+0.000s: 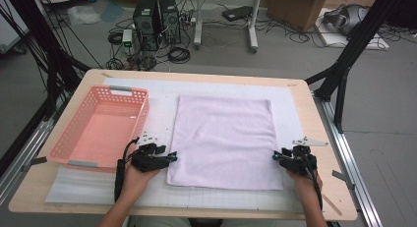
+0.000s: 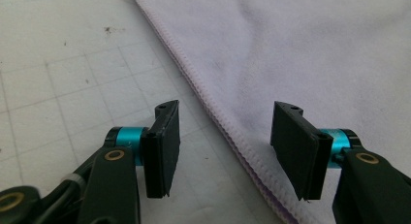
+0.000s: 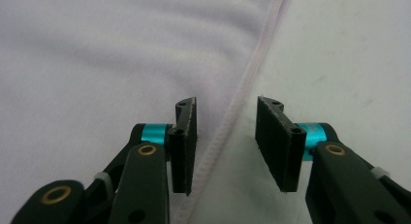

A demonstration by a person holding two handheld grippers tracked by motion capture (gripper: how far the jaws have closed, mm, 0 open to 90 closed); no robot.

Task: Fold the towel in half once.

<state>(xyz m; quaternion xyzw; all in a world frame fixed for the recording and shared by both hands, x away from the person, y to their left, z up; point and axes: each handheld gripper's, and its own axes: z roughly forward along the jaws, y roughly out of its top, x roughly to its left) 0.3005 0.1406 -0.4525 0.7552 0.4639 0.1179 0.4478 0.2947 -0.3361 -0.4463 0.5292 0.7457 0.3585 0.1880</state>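
A pale lilac towel (image 1: pixel 223 141) lies flat, folded into a rectangle, on the white grid mat in the middle of the table. My left gripper (image 1: pixel 173 156) points right at the towel's left edge near the front corner. Its jaws stand open, one on each side of the layered hem (image 2: pixel 228 134), without pressing on it. My right gripper (image 1: pixel 275 156) points left at the towel's right edge. Its jaws are open too, with the stitched hem (image 3: pixel 232 112) running between them, untouched.
A pink plastic basket (image 1: pixel 71 138) stands on the left of the table, just beyond my left hand. The white mat (image 1: pixel 295 101) covers most of the wooden tabletop. Behind the table the floor holds computer towers (image 1: pixel 156 18), cables and a cardboard box (image 1: pixel 300 8).
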